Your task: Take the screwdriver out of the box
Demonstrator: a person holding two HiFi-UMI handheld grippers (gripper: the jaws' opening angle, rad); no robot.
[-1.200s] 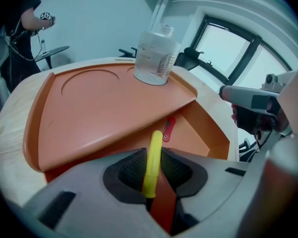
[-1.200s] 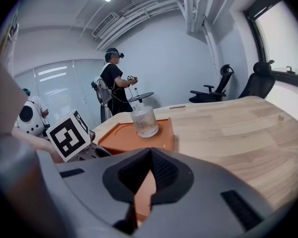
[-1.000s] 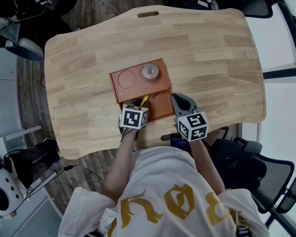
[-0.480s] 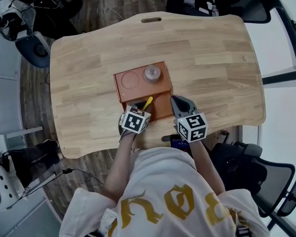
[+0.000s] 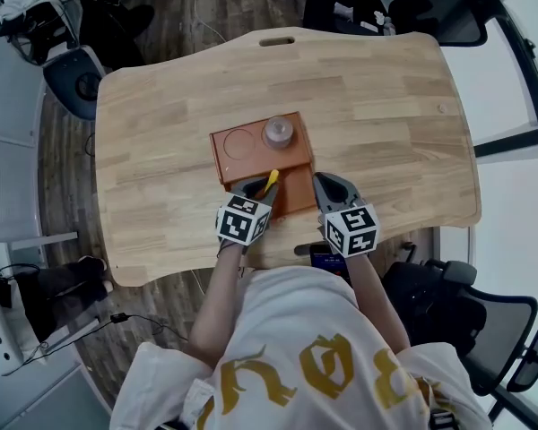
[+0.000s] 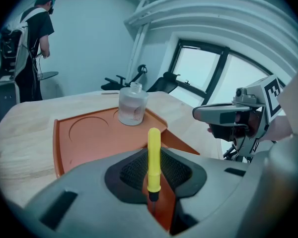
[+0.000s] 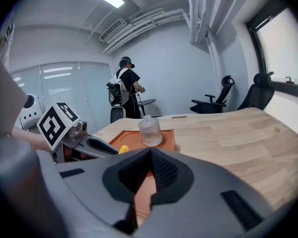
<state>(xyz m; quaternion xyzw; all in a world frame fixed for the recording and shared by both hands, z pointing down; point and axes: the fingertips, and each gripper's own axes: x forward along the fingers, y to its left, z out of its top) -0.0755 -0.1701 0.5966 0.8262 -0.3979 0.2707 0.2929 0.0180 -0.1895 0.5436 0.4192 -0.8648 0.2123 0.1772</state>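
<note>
A person is standing at a wooden table and holding a gripper in each hand. An orange box is lying on the table close to the person.

The left gripper is reaching over the near part of the box. Its jaws are squeezing the screwdriver low down, right where the yellow handle is joining the thin dark metal part. The yellow handle is sticking up and away from the gripper, over the orange floor of the box. The metal tip is hiding down between the jaws, so I cannot tell if it is touching the box.

The right gripper is waiting just beside the right edge of the box, near the left one. Its jaws are pressing together at the tips, and nothing is sitting between them. I cannot tell if it is touching the box.

At the far end of the box, a small clear bottle is standing upright. A round dent is lying just to the left of it, with nothing in it.

Far behind the table, another person in dark clothes is standing with their back turned.
</note>
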